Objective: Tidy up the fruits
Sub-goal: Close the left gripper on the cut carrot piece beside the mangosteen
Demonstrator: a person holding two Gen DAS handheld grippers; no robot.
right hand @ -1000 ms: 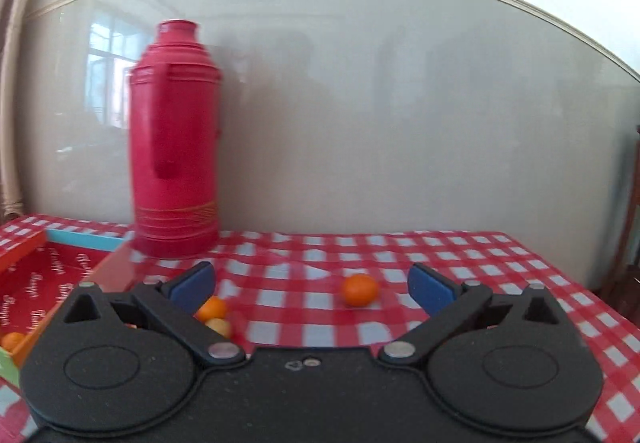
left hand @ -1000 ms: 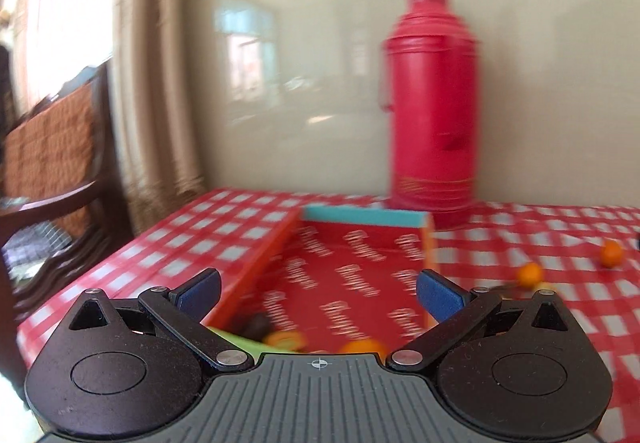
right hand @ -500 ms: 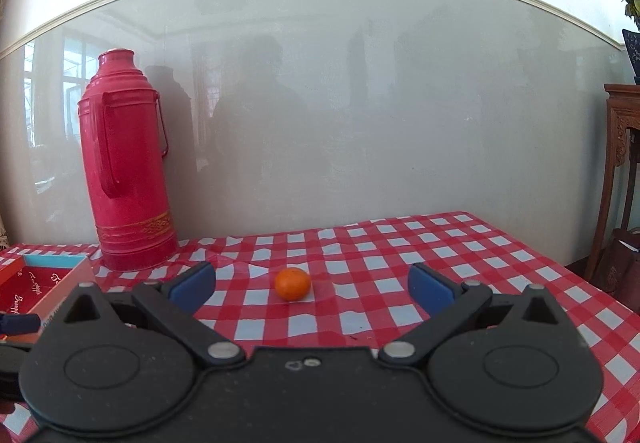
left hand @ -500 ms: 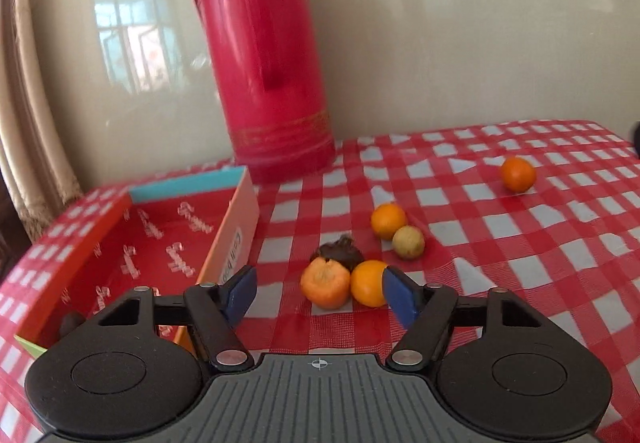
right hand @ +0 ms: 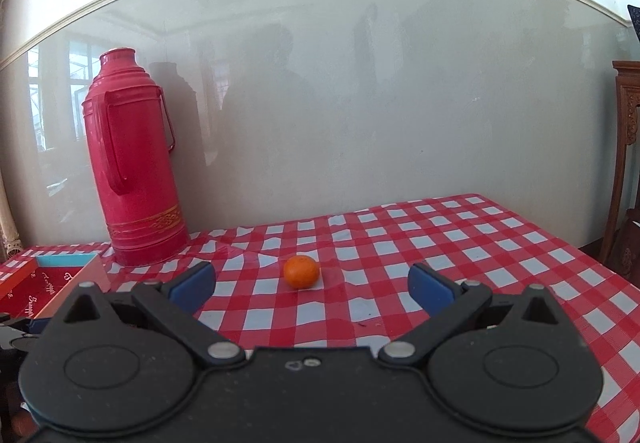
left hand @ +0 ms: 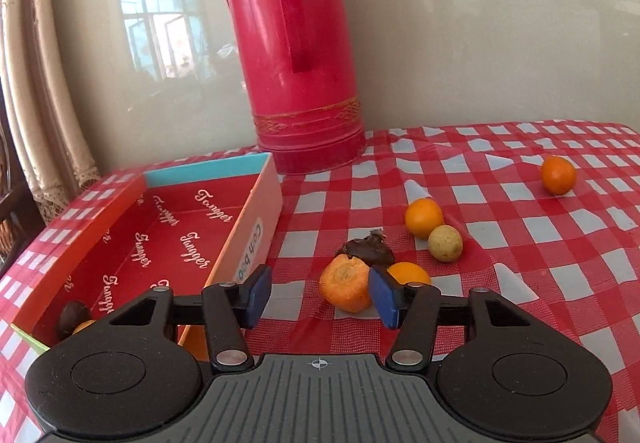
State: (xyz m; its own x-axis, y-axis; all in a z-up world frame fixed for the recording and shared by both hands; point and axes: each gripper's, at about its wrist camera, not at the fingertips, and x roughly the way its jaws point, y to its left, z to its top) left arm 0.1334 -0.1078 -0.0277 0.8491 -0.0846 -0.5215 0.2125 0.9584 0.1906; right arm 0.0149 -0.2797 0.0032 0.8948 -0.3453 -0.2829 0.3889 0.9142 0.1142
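Several fruits lie on the checked tablecloth in the left wrist view: an orange with a rough top, a second orange behind the right pad, a dark brown fruit, another orange and a yellowish fruit. My left gripper is closing with the rough-topped orange between its jaws. The right pad sits beside the orange and the left pad stands clear of it. One lone orange lies far right. My right gripper stands open just short of that same orange.
A red cardboard box with an open top lies at the left, with a dark fruit in its near corner. A tall red thermos stands against the wall behind it. A wooden cabinet stands past the table's right edge.
The left gripper swung right from over the box to the fruit cluster, dropped lower, and its jaws narrowed. The right gripper swung right, bringing the lone orange between its open fingers.
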